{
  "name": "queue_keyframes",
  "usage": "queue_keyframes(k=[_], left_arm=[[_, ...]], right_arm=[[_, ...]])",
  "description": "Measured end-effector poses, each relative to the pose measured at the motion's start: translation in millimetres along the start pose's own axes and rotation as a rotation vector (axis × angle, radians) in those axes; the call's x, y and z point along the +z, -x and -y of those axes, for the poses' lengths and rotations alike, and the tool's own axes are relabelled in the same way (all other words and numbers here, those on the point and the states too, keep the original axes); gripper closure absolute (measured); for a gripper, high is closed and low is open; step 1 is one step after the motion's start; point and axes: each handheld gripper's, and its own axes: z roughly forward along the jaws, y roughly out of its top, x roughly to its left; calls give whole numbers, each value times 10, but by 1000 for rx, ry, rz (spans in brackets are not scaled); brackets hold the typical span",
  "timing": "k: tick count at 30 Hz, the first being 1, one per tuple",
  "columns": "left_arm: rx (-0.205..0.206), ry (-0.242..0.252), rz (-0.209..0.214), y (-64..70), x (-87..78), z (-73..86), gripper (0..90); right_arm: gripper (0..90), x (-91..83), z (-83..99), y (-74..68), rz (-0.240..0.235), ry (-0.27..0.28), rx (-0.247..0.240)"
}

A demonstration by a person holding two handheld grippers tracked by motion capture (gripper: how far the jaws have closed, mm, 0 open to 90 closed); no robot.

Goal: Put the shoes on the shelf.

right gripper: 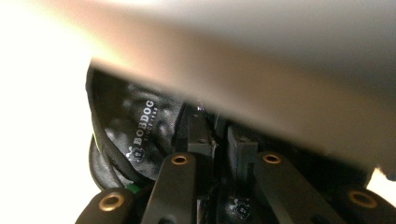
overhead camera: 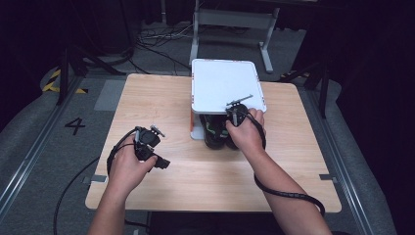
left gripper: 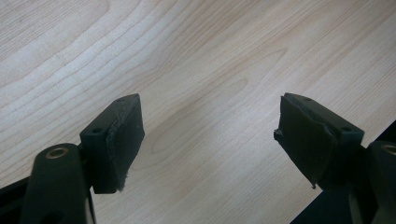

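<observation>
Wooden tabletop (overhead camera: 205,171) | right gripper (right gripper: 215,140) at 12 o'clock pinches soft, light black shoes (overhead camera: 217,133) by inner edges under white shelf (overhead camera: 225,83) | left gripper (left gripper: 208,140) wide open.

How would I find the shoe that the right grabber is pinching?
Start at the light wooden table and find the white flat-topped shelf stand at its far side. Underneath its top sit two black shoes; the right gripper pinches one black shoe. White letters inside it read BOBDOG, with a green trim at its edge.

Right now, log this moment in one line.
right gripper: shut on shoe under white shelf | left gripper: open, over bare table
</observation>
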Motion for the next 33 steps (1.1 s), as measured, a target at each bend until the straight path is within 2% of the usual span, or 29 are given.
queue_keyframes(k=[2,6,9,11,12,13,15,16,20,25,27,29,31,32,33], left_arm=[[4,0,4,1,8,-10,233],[18,-24,9,10,46,-37,230],[29,-37,17,25,73,-75,229],[36,-32,19,37,79,-107,229],[42,-32,20,39,80,-124,230],[44,-30,23,43,80,-139,229],[52,-26,27,48,82,-172,230],[51,-25,27,49,85,-183,229],[60,-14,24,67,99,-246,228],[63,-10,19,81,111,-308,227],[72,-8,14,108,110,-337,227],[81,-2,20,144,116,-368,227],[83,-2,20,168,129,-392,224],[73,-5,10,191,138,-405,221],[58,-14,-29,256,146,-421,214]], right_arm=[[828,34,-5,-4,12,12,14],[828,73,-16,-34,57,34,9],[824,80,-28,-36,57,48,39],[804,92,-23,-45,62,67,33],[781,96,-18,-45,59,85,27],[709,109,-7,-36,60,131,9],[595,124,24,-31,81,161,-46],[548,133,50,-21,59,203,-49],[461,102,87,44,25,223,-48],[454,-74,148,78,-39,242,-54],[427,-196,180,92,-31,252,-87],[369,-308,222,111,-58,251,-88],[379,-427,281,118,-42,247,-128],[379,-488,310,126,-48,245,-135],[388,-547,338,136,-53,247,-142]])
